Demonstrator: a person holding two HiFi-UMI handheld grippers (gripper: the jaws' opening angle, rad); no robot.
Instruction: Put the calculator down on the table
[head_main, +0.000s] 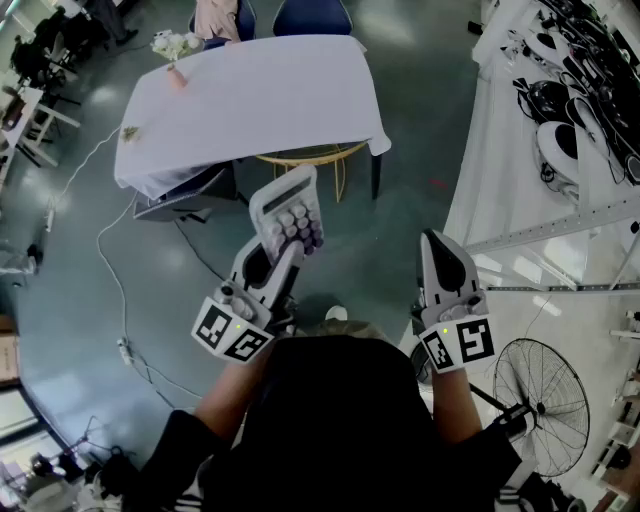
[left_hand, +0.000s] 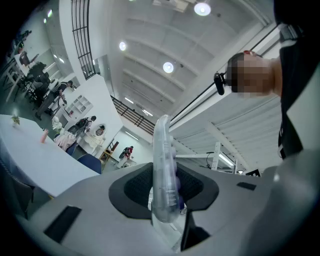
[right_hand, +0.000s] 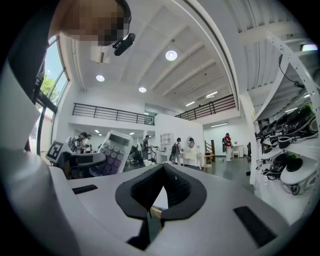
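You hold the white plastic calculator with lilac keys (head_main: 288, 215) in mid-air, well short of the white-clothed rectangular table (head_main: 250, 100) ahead, apparently lifted clear to be taken across. Your left gripper (head_main: 272, 258) pinches its lower end, jaws drawn in on the thin body. Your right gripper (head_main: 440, 250) waits alongside, jaws pressed together on nothing.

Your right gripper (right_hand: 163, 171) has its jaws met at the tips, nothing between them. To its left you see the white calculator (right_hand: 114, 150), purple-keyed and tilted upright, held by your left gripper (right_hand: 92, 161); a shelf rack (right_hand: 280, 75) stands at right
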